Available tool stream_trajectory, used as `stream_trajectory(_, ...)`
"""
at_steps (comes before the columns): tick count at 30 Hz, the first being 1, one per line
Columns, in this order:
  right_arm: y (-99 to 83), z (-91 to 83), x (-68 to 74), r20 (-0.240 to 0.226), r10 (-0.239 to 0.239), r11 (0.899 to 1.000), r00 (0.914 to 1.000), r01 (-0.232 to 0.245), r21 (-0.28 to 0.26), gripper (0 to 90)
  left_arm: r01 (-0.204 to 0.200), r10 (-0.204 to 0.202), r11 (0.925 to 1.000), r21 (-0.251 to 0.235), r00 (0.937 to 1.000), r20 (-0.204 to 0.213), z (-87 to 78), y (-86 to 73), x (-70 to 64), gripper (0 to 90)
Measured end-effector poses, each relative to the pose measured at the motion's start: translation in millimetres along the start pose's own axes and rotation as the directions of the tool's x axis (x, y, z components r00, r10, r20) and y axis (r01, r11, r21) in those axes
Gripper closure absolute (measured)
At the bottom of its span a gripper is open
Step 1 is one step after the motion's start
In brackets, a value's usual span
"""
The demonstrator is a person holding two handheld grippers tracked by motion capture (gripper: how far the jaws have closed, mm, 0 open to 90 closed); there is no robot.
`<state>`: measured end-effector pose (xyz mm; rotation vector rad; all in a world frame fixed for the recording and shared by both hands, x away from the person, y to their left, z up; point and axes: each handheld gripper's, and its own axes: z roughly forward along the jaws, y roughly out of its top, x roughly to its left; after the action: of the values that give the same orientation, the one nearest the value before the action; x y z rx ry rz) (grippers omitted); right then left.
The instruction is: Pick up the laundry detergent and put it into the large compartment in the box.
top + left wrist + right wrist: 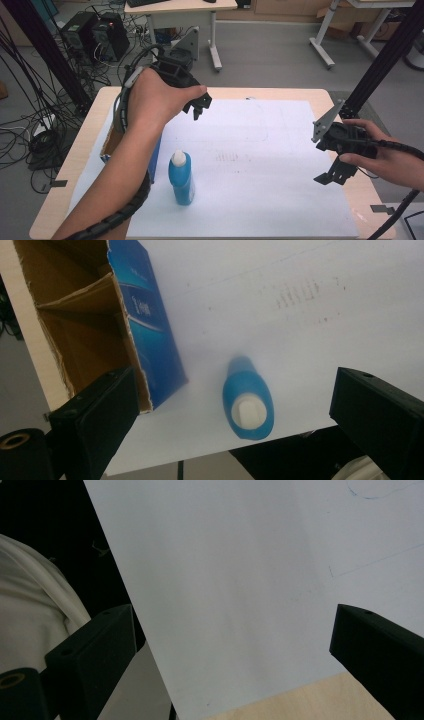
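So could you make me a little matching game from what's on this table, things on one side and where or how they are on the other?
Things:
1. blue bottle
2. open carton
3. left gripper
4. right gripper

States:
A. jaws apart, above the table's right edge
B. stands upright on the white sheet
C. brown inside, blue outside, left of the bottle
D. held above the sheet, jaws apart, nothing between them

Pairs: 1-B, 2-C, 3-D, 4-A

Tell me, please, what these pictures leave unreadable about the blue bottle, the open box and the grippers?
- Open box: high view, mostly behind the left forearm; cut by the frame edge in the left gripper view.
- Box printing: too blurred to read.
- Blue bottle: label hidden or blurred.
- Right gripper: fingertip gap unclear in the high view.
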<state>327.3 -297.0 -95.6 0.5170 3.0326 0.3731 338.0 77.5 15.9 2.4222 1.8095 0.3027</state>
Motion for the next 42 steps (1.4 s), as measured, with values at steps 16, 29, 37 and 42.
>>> stream_trajectory(16,5.0,-9.5,4.8,0.010,-0.015,1.000,0.9998,0.015,0.021,4.8,0.007,-0.008,0.9996,0.029,0.9999,0.007,5.6,-17.0,-0.8,6.0)
stream_trajectory(29,7.9,-13.1,8.8,0.013,-0.024,0.999,0.9996,0.024,0.031,4.8,0.044,-0.045,0.9983,0.037,0.9987,0.023,18.0,-24.1,0.7,6.1)
stream_trajectory(37,6.9,-18.3,14.6,0.024,-0.037,0.999,0.9990,0.036,0.026,4.8,0.068,-0.070,0.9968,0.042,0.9968,0.038,26.8,-29.5,2.4,6.1)
stream_trajectory(42,8.0,-17.8,17.1,0.020,-0.044,0.999,0.9988,0.043,0.032,4.8,0.076,-0.078,0.9963,0.039,0.9960,0.043,30.7,-32.7,0.9,6.1)
